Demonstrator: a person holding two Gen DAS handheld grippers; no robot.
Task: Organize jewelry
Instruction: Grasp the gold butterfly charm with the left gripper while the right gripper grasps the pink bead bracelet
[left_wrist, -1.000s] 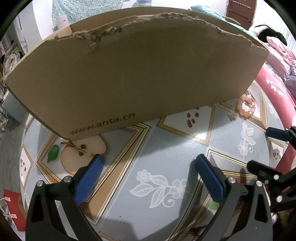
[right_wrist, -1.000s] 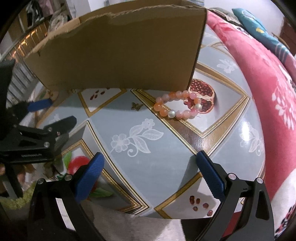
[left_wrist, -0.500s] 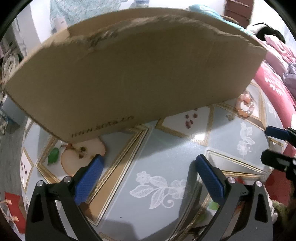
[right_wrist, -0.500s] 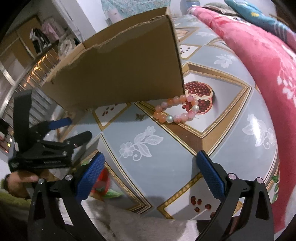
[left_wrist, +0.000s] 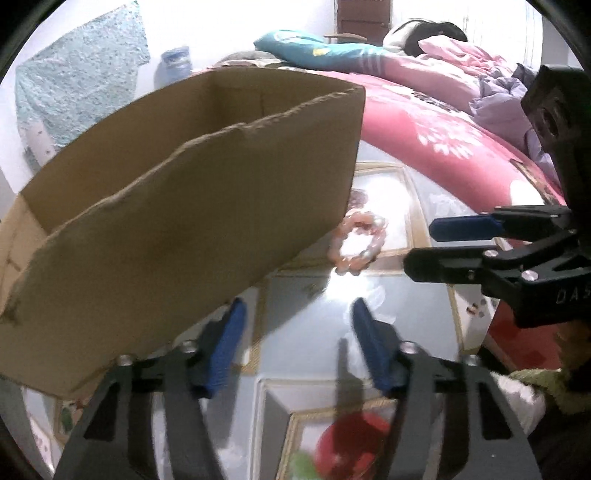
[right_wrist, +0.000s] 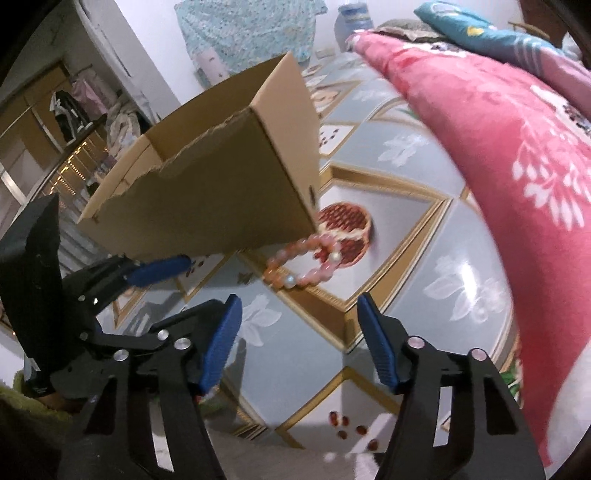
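A pink and orange bead bracelet (left_wrist: 356, 245) (right_wrist: 303, 260) lies on the patterned tabletop (left_wrist: 314, 332), just off the near right corner of an open cardboard box (left_wrist: 184, 221) (right_wrist: 221, 192). A small brass charm (right_wrist: 243, 277) lies left of the bracelet. My left gripper (left_wrist: 297, 314) (right_wrist: 199, 286) hangs above the table short of the bracelet, jaws closing with nothing between them. My right gripper (right_wrist: 299, 306) (left_wrist: 421, 245) points at the bracelet from close by, jaws also closing on nothing.
A bed with a red floral quilt (right_wrist: 517, 129) borders the table's right side, and a person lies under pink bedding (left_wrist: 436, 55) at the back. A teal pillow (left_wrist: 314, 48) and a blue bottle (left_wrist: 175, 62) lie beyond the box. The two grippers sit close together.
Both grippers have swung and moved toward the bracelet, which now sits nearer in both views. The box has shifted to the left of each view. Both pairs of jaws have narrowed.
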